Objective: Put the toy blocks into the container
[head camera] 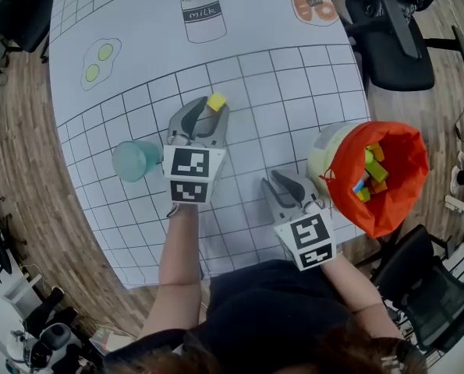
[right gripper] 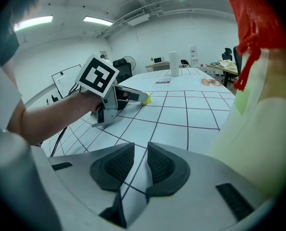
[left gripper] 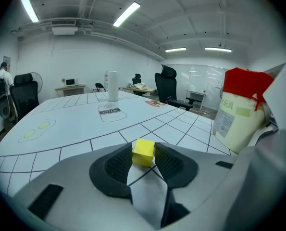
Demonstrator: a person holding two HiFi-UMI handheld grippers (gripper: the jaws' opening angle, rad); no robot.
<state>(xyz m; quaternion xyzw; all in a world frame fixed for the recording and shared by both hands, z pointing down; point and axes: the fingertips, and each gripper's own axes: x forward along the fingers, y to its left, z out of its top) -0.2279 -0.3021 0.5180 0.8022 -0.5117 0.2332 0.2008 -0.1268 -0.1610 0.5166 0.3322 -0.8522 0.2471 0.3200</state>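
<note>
A yellow block sits on the white gridded mat between the jaw tips of my left gripper. In the left gripper view both pads touch the yellow block on its sides. My right gripper is lower right on the mat, beside the container, a pale tub lined with a red bag that holds several coloured blocks. Its jaws stand apart with only the mat between them. The right gripper view also shows the left gripper with the yellow block at its tip.
A teal cup lies on its side just left of the left gripper. The mat has printed pictures of milk, eggs and bread at the far side. Black office chairs stand around the table to the right.
</note>
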